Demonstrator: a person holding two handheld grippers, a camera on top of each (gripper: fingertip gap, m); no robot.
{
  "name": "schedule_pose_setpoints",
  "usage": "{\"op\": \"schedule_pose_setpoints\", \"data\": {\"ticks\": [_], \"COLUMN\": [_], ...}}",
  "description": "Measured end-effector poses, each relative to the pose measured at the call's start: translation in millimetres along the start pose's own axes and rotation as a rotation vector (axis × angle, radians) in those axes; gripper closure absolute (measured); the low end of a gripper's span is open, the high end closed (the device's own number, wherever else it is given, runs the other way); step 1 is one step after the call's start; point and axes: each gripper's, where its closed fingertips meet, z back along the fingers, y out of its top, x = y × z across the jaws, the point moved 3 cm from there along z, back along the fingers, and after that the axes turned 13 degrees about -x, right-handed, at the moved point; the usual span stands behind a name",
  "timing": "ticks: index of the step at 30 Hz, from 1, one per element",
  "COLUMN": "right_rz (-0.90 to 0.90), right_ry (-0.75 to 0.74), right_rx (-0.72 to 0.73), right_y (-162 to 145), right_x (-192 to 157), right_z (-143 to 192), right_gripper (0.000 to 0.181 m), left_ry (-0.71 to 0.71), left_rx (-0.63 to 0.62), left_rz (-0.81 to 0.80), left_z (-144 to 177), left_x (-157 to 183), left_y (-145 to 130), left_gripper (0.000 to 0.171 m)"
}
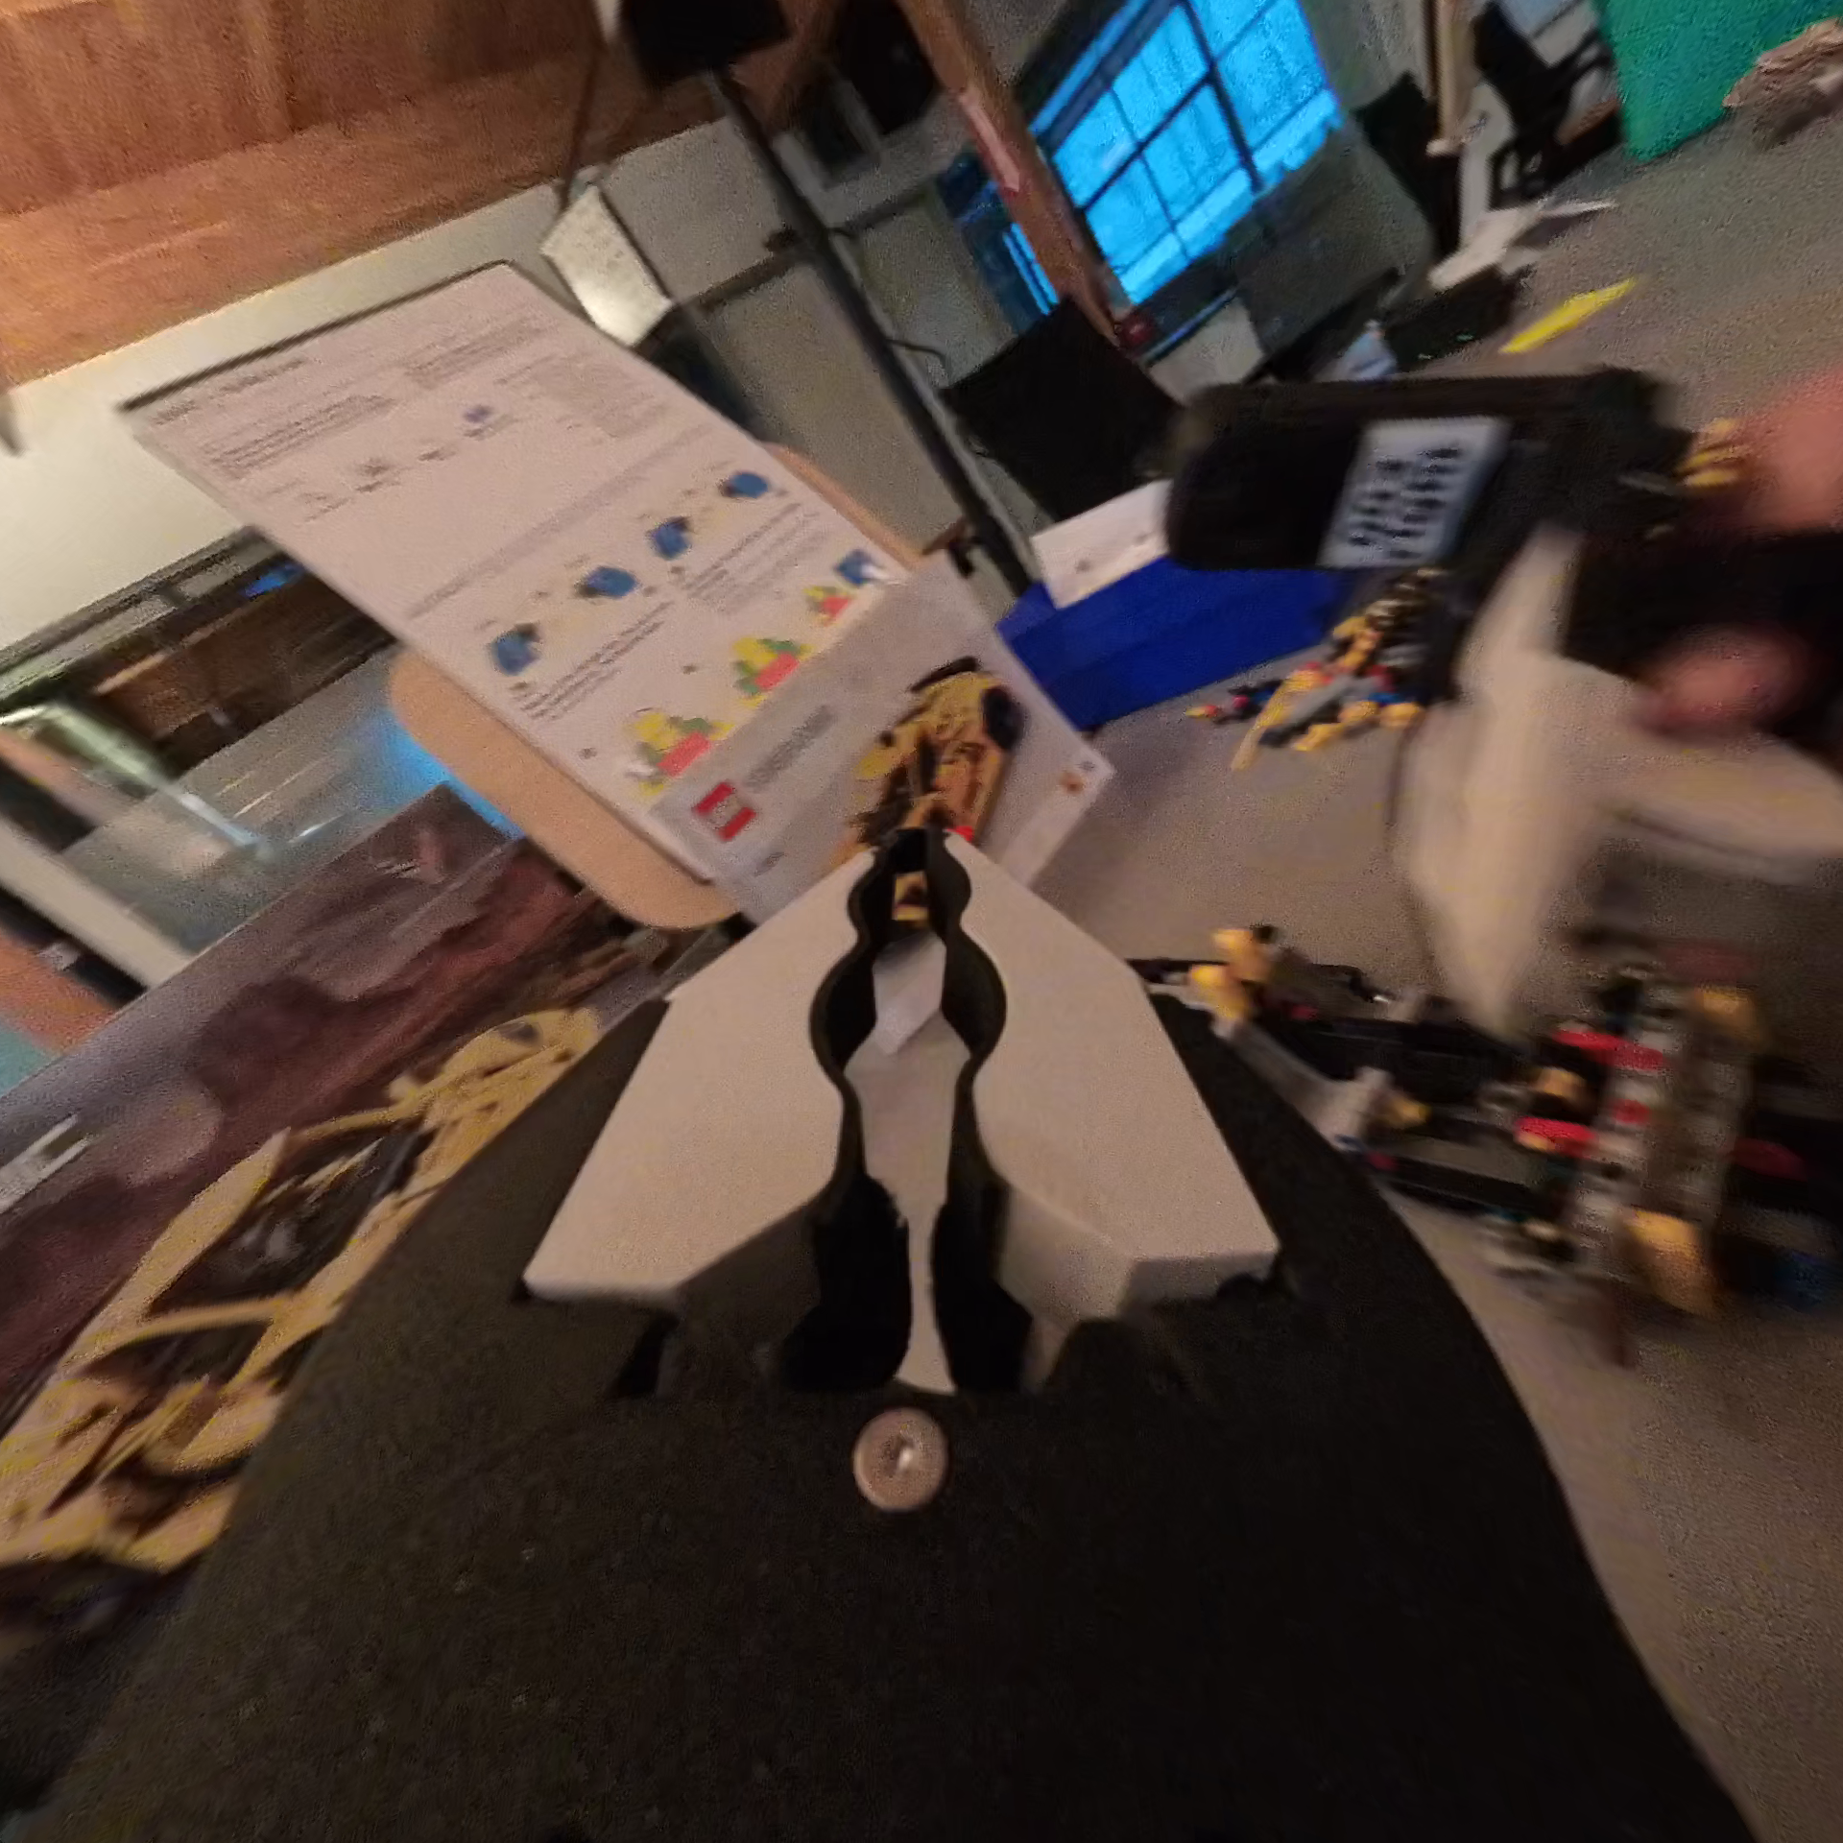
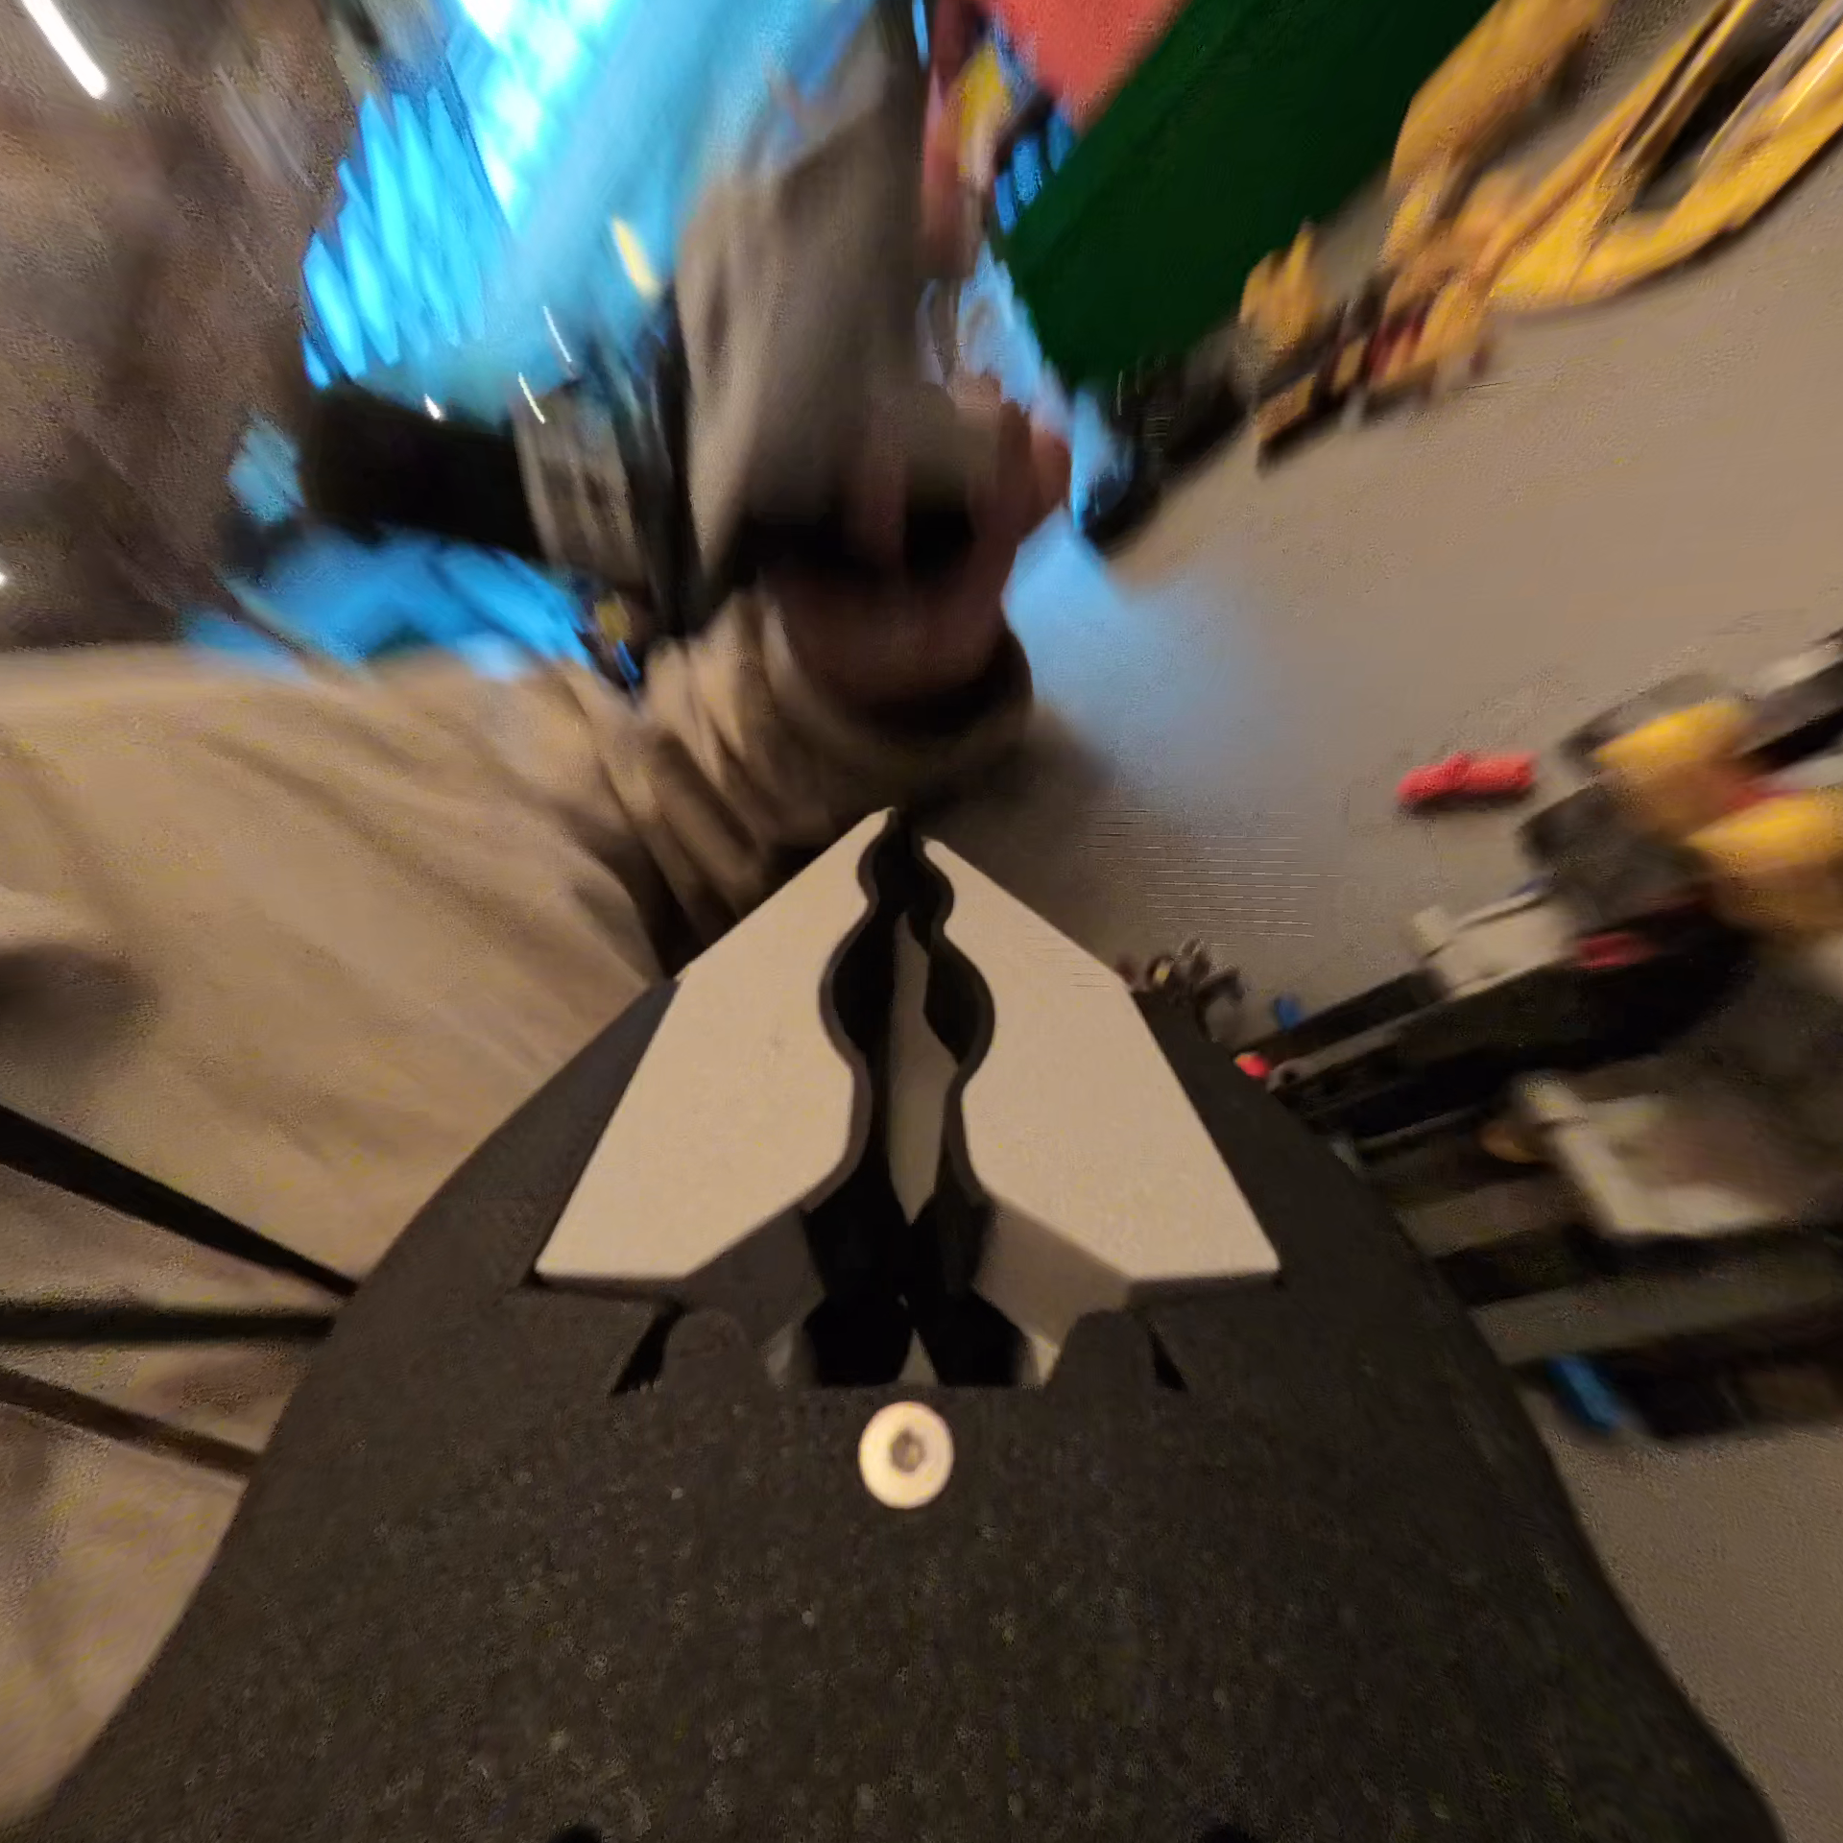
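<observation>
My left gripper (image 1: 922,848) is shut and holds nothing; its tips hover in front of a building-brick instruction booklet (image 1: 878,738) that shows a yellow machine. My right gripper (image 2: 906,828) is shut and empty above the grey table (image 2: 1396,558). It also shows in the left wrist view (image 1: 1496,798), blurred and held by a hand (image 1: 1795,469), its white fingers just above a black brick model (image 1: 1596,1117) with yellow and red parts. In the right wrist view the model (image 2: 1596,947) lies to the right, and a hand with a beige sleeve (image 2: 878,618) is straight ahead.
A large printed sheet (image 1: 479,479) leans behind the booklet. A box with a yellow machine picture (image 1: 249,1247) lies at the left. A blue bin (image 1: 1147,638) and loose yellow pieces (image 1: 1316,698) sit farther back. A red piece (image 2: 1466,778) and a green board (image 2: 1197,180) show in the right wrist view.
</observation>
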Motion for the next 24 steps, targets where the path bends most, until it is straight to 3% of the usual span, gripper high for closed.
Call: {"op": "schedule_pose_setpoints", "data": {"ticks": [1, 2, 4, 6, 8, 10, 12, 14, 16, 18, 22, 24], "right_rz": [0.027, 0.048, 0.042, 0.104, 0.197, 0.246, 0.228, 0.186, 0.175, 0.162, 0.149, 0.143], "right_ry": [0.022, 0.017, -0.046, -0.125, -0.3, -0.502, -0.601, -0.597, -0.585, -0.584, -0.582, -0.588], "right_rx": [-0.093, -0.074, 0.039, 0.131, 0.18, 0.204, 0.245, 0.322, 0.381, 0.383, 0.352, 0.338], "right_y": [-15.2, -12.0, 13.5, 26.2, 28.8, 31.4, 36.6, 44.0, 48.1, 47.7, 45.6, 43.6], "right_x": [-7.6, -12.0, -3.5, -1.3, 6.6, 21.4, 32.0, 32.6, 31.9, 33.5, 35.5, 37.4], "right_z": [-20.3, -25.8, -3.8, 10.1, 18.7, 33.6, 47.5, 57.8, 63.7, 64.6, 60.1, 58.5], "right_gripper": [0.181, 0.181, 0.181, 0.181, 0.181, 0.181, 0.173, 0.161, 0.149, 0.147, 0.151, 0.151], "left_ry": [0.028, -0.023, -0.148, -0.268, -0.301, -0.382, -0.45, -0.385, -0.453, -0.552, -0.613, -0.571], "left_rx": [-0.003, 0.035, 0.144, 0.118, -0.116, -0.455, -0.59, -0.681, -0.745, -0.773, -0.86, -0.937], "left_rz": [0.132, 0.219, 0.221, 0.17, 0.064, 0.116, 0.178, 0.183, 0.274, 0.325, 0.163, 0.063], "left_z": [1.6, 6.4, 17.5, 12.8, -6.2, -15.1, -2.2, 18.4, 46.4, 62.9, 61.2, 55.4], "left_x": [-32.3, -48.1, -40.3, -18.1, -14.7, -28.3, -45.7, -81.3, -94.7, -87.3, -59.3, -53.0], "left_y": [-3.9, -4.8, -3.2, -10.7, -45.2, -102.9, -138.0, -156.7, -163.8, -167.2, -174.8, -186.3], "left_gripper": [0.165, 0.166, 0.166, 0.165, 0.165, 0.165, 0.165, 0.165, 0.165, 0.165, 0.165, 0.165]}}
